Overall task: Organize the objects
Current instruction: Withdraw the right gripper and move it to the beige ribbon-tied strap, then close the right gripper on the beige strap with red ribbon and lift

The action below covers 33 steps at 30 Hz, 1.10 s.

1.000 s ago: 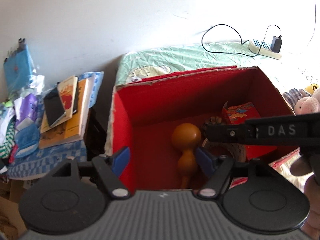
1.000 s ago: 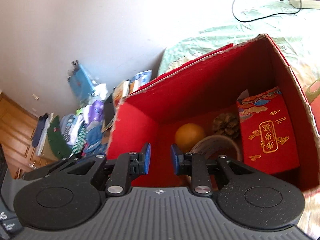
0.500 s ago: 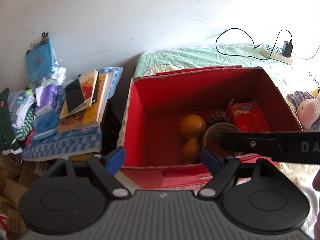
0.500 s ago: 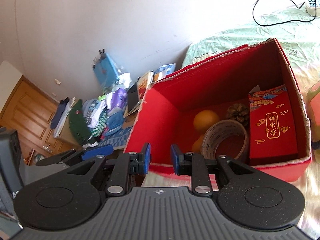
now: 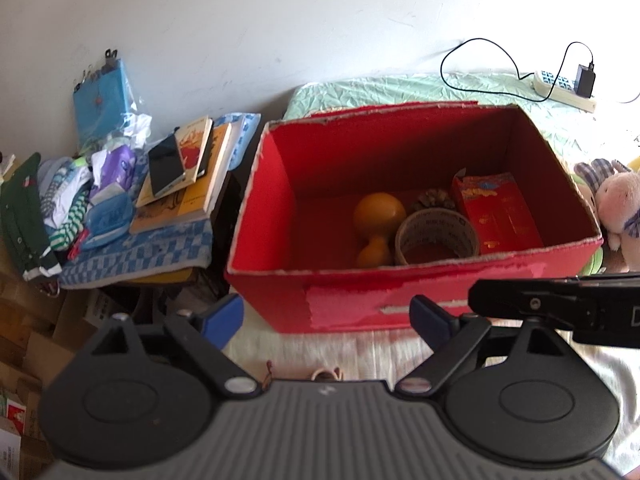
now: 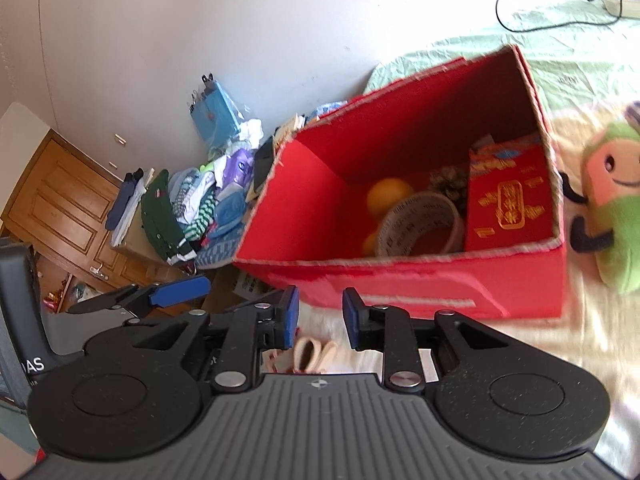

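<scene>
The red box (image 5: 352, 304) stands open on the bed, and both grippers are in front of its near wall, outside it. Inside, a yellow gourd (image 5: 378, 222) lies near the middle of the floor. A tape roll (image 5: 436, 236) rests just beside the gourd on its right, touching it or nearly so. Behind the roll there is a pine cone (image 5: 434, 201), and a red packet (image 5: 498, 210) with gold print leans at the right wall.

The left gripper (image 5: 326, 318) has its blue fingers spread wide and holds nothing. The right gripper (image 6: 319, 318) has its jaws apart by a narrow gap, also with nothing between them. Below this gap a small pale thing (image 6: 314, 354) lies on the bed cover; it is blurred, perhaps a cloth loop. In the left view the black body of the right gripper crosses in front of the box's lower right corner.

To the right of the box, a pink plush (image 5: 618, 204) and a green plush (image 6: 612, 200) lie on the bed, near the box wall. Behind the box, a power strip (image 5: 562, 87) with a black cable (image 5: 480, 68) lies on the green sheet. To the left of the box, a low stand carries books (image 5: 188, 176), a phone (image 5: 166, 164) on top of them, and a heap of clothes (image 5: 52, 208).
</scene>
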Motion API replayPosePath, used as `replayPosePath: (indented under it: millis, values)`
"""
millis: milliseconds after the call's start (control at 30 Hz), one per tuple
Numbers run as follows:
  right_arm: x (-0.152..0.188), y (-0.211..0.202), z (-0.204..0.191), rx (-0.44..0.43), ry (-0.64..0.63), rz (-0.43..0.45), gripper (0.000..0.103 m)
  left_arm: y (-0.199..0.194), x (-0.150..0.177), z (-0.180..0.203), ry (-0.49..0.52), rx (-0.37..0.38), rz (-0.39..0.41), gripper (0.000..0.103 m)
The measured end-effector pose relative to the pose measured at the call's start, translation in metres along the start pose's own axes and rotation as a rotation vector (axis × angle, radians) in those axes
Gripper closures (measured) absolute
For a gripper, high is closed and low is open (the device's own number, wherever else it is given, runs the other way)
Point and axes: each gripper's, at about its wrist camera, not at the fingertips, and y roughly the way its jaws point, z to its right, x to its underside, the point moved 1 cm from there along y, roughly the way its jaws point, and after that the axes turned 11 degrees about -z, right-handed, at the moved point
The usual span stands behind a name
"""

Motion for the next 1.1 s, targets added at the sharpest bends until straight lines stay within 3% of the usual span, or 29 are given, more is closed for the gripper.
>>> replayPosePath:
  millis: [133, 467, 733, 833, 1100]
  values:
    - [0.011, -0.002, 0.008, -0.002, 0.012, -0.024, 0.071, 0.002, 0.010, 0.007, -0.011, -0.019, -0.021, 0.011]
    - [0.040, 0.003, 0.020, -0.025, 0.033, -0.094, 0.070, 0.007, 0.041, 0.011, -0.060, -0.050, -0.080, 0.011]
    - [0.057, 0.026, 0.014, -0.057, 0.056, -0.177, 0.070, 0.014, 0.071, -0.019, -0.117, -0.069, -0.128, 0.011]
    - [0.061, 0.034, 0.009, -0.056, 0.059, -0.194, 0.069, 0.022, 0.084, -0.039, -0.153, -0.034, -0.146, 0.009]
    - [0.054, 0.071, -0.007, -0.084, 0.113, -0.235, 0.062, 0.043, 0.100, -0.067, -0.172, 0.170, -0.198, 0.009]
